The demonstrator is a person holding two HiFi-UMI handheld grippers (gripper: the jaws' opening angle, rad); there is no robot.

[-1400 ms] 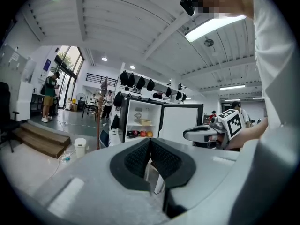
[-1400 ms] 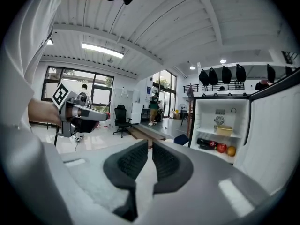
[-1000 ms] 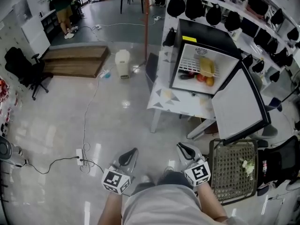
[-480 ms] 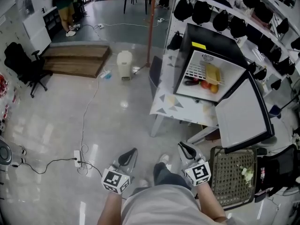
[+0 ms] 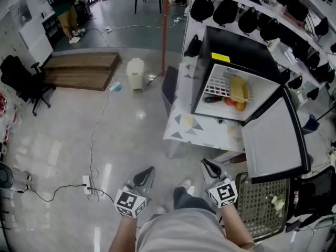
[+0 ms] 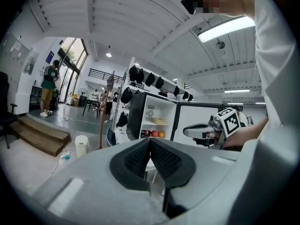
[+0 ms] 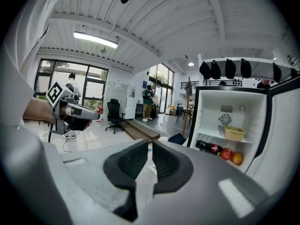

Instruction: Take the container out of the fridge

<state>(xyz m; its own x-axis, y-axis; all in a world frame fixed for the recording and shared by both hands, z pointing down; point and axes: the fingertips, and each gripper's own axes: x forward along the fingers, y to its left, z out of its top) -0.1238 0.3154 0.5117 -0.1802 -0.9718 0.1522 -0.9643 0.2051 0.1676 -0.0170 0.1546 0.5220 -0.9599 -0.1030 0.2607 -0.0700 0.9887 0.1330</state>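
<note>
1. the fridge (image 5: pixel 231 51) stands on a surface (image 5: pixel 181 125) with its door (image 5: pixel 273 140) swung wide, so the inside is free to reach into.
2. the container (image 5: pixel 239 88), yellow, sits on the upper shelf inside the fridge, toward the door side, and nothing touches it.
3. under that shelf, inside the fridge, lie a dark bottle (image 7: pixel 208 147) and two fruits (image 7: pixel 227 153), one red and one orange.
4. the left hand-held gripper (image 5: pixel 148 169) is clenched, its pads pressed together on nothing. it hangs low, well short of the fridge, and points toward it, which looks like a carrying pose for the walk up.
5. the right hand-held gripper (image 5: pixel 206 163) is clenched down to a thin slit and is also empty. it is on the fridge's door side and well apart from it.
6. judged from this, the task is at the approach. a gripper must release its jaws before it can take the container's rim.
7. count: one fridge, one container, one bottle, two fruits and two hand-held grippers, neither grasping anything.
</note>
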